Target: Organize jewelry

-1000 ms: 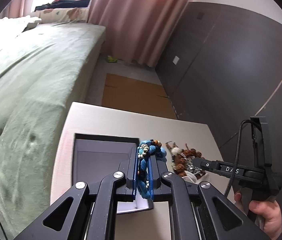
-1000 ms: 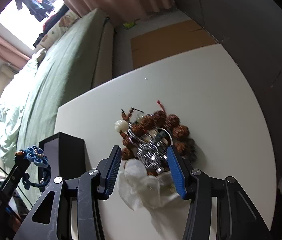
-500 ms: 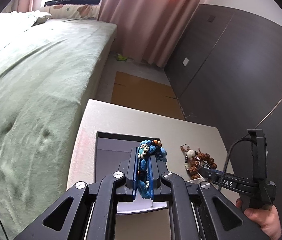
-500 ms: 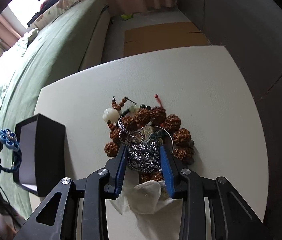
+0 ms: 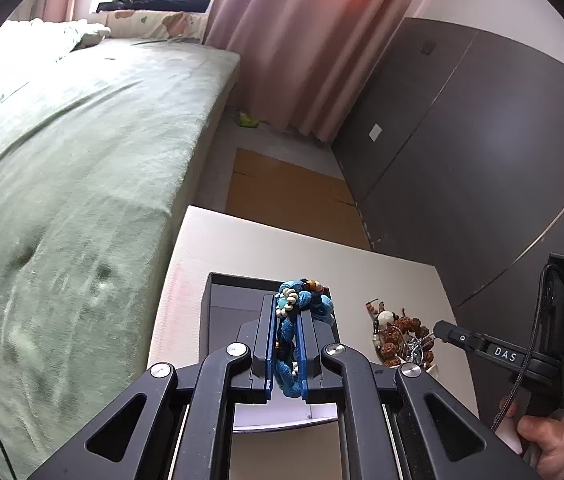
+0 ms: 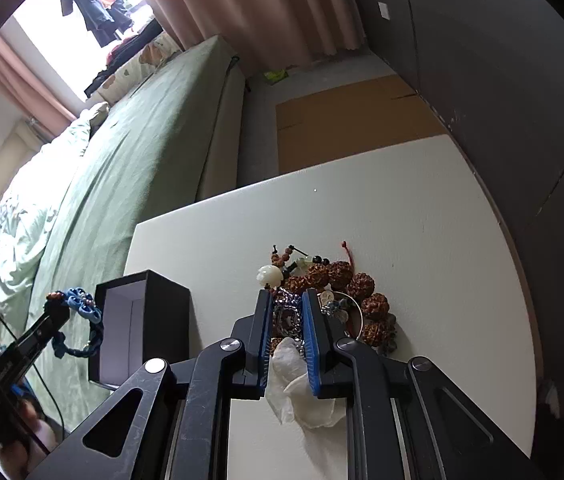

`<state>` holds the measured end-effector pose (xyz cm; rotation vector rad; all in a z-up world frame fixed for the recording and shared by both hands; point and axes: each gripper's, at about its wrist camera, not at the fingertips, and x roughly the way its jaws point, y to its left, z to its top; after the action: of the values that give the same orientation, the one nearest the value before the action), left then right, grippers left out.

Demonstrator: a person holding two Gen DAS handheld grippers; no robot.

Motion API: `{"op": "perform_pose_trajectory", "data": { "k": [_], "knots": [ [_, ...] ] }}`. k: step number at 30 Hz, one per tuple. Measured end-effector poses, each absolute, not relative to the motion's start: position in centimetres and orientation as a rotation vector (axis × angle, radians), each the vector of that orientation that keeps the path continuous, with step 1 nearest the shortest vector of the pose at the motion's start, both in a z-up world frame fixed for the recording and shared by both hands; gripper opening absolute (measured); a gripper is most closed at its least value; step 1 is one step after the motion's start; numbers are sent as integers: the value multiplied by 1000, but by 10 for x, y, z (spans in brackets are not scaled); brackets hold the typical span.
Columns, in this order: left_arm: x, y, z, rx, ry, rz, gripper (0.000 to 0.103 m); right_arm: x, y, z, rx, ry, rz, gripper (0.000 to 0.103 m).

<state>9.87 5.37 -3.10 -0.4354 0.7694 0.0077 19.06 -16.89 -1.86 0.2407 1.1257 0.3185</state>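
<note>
Now, left gripper [image 5: 286, 340] clamped on the blue bracelet [image 5: 302, 300] above the black box [image 6: 141, 320], our right gripper [image 6: 286, 320] is closing on the silver chain [image 6: 286, 314], which probably needs lifting free of the pile next.

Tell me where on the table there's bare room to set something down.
Bare: the table's far half beyond the jewelry pile, its right side, and the strip between pile and black box. Crowded: the pile itself, where the right tool is closing.

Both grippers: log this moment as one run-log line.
left gripper: holds blue bracelet | right gripper: closing on silver chain
</note>
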Motion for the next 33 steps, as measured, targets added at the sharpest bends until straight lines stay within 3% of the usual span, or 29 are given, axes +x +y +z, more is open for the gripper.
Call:
{"op": "perform_pose_trajectory", "data": {
  "k": [15,33],
  "knots": [
    [95,73,-22,-501,728,17,9,170,-167,75,335,867,391,16],
    [82,108,-10,-597,667,25,9,158,-100,224,213,624,479,16]
  ]
}}
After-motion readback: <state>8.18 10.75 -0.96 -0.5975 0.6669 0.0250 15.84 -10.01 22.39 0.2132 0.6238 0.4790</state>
